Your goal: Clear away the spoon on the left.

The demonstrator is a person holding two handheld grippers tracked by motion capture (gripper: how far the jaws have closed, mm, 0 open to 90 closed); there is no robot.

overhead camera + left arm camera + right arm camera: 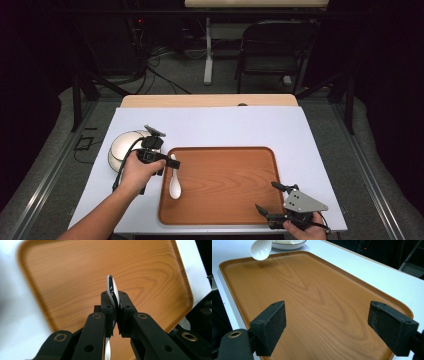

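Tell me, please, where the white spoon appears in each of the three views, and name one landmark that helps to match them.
High view: the white spoon hangs at the left edge of the wooden tray, held by the left gripper.
Left gripper view: at the centre, seen edge-on, clamped between the black fingers.
Right gripper view: top left, only its bowl.
Shared landmark: the wooden tray, present in all three views.

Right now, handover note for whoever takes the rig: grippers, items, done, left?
Left gripper: shut on the white spoon by its handle, bowl hanging over the left part of the wooden tray.
Right gripper: open, empty, at the tray's near right corner.
White bowl: on the table, left of the tray.
Done: spoon picked up.
Left: probably set the spoon down on the tray.
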